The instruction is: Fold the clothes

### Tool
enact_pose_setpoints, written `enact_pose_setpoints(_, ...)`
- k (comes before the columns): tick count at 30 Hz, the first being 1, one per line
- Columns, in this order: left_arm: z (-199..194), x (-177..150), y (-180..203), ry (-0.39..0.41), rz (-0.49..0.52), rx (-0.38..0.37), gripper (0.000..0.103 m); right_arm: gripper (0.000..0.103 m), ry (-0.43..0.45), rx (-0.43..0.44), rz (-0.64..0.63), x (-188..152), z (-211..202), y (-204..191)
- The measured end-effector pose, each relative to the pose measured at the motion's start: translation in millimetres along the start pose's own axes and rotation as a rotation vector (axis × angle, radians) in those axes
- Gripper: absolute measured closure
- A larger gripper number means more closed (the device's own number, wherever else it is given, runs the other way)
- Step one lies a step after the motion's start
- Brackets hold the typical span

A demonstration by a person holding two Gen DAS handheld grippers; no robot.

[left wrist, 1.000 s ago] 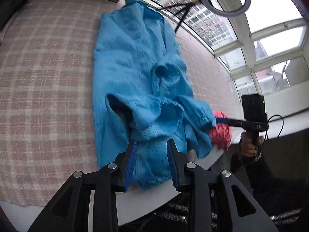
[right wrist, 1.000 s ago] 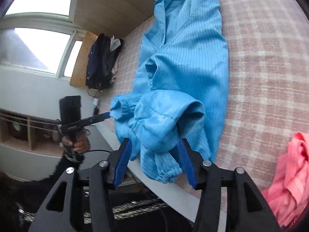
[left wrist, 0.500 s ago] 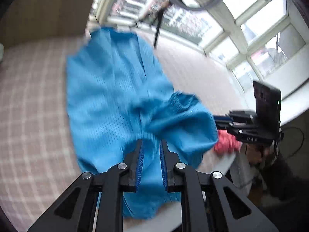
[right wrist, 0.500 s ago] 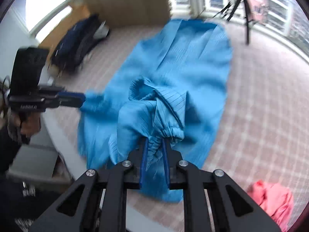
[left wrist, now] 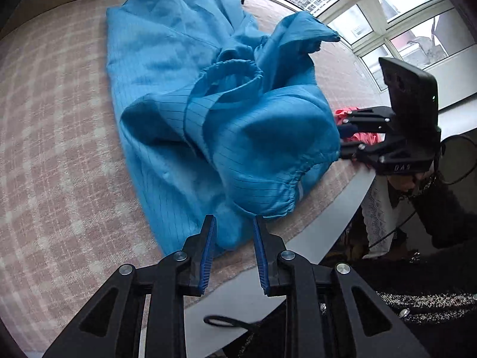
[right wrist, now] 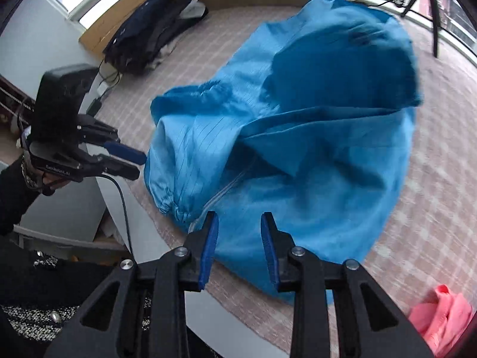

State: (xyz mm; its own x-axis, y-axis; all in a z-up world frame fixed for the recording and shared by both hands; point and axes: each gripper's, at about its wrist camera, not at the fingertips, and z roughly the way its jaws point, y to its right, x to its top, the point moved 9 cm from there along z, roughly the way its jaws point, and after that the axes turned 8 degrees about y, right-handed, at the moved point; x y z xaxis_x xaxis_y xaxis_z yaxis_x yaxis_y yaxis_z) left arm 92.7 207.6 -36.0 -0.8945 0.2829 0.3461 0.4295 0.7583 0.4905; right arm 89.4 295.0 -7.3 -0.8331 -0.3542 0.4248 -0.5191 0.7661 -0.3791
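The table (left wrist: 337, 217) has a pale rim at the near edge, right by both grippers, & a pink checked cloth (left wrist: 53, 155) over the top. On the left side there's lots of bare checked cloth w/ room to move. The blue garment (left wrist: 184, 95) lies in the middle, long ways, from the near edge to the far side by the windows (left wrist: 396, 9). Its near part is bunched up in a puffy heap, w/ a stretchy cuff (left wrist: 229, 71) standing up on top. The left gripper (left wrist: 233, 223) is over the near end of the garment; its jaws are a bit apart & opening, w/ blue fabric seen behind the gap but the pads don't press it. The right gripper (right wrist: 239, 223) is the same: jaws a bit apart, opening, nothing pinched, blue hem just past the tips. To the right lies a pink garment (right wrist: 441, 316), near the blue one but apart. A dark bag (right wrist: 149, 26) sits far back. A tripod leg (right wrist: 433, 15) stands by the windows.
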Motion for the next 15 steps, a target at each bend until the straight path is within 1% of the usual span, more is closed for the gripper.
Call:
enact_pose_setpoints(2, -12, 8, -5, 0.037, -0.012, 0.001, 0.081, 0.074, -0.043, 0.06, -0.012, 0, 27, -10)
enact_pose_setpoints(4, -26, 21, -10, 0.094, -0.022, 0.007, 0.081, 0.074, 0.007, 0.16, 0.044, 25, 31, -17)
enact_pose_setpoints(6, -35, 32, -13, 0.138, -0.012, 0.03, 0.081, 0.074, 0.165, 0.168, 0.17, 74, 7, 3)
enact_pose_setpoints(8, -36, 40, -16, 0.154, 0.011, 0.054, 0.081, 0.073, 0.317, 0.169, 0.288, 122, -20, 26)
enact_pose_setpoints(10, -33, 46, -17, 0.152, 0.028, 0.063, 0.081, 0.073, 0.403, 0.108, 0.317, 144, -52, 49)
enact_pose_setpoints(11, -30, 49, -17, 0.152, 0.048, 0.069, 0.081, 0.072, 0.421, 0.099, 0.297, 146, -65, 51)
enact_pose_setpoints(12, -27, 51, -18, 0.152, 0.068, 0.076, 0.081, 0.067, 0.427, 0.084, 0.273, 141, -74, 50)
enact_pose_setpoints(13, -23, 52, -20, 0.15, 0.084, 0.083, 0.081, 0.065, 0.433, 0.069, 0.25, 137, -84, 49)
enact_pose_setpoints(14, -19, 54, -22, 0.147, 0.098, 0.088, 0.081, 0.062, 0.435, 0.054, 0.226, 132, -92, 48)
enact_pose_setpoints(15, -12, 58, -25, 0.141, 0.107, 0.089, 0.081, 0.062, 0.418, 0.039, 0.205, 123, -93, 48)
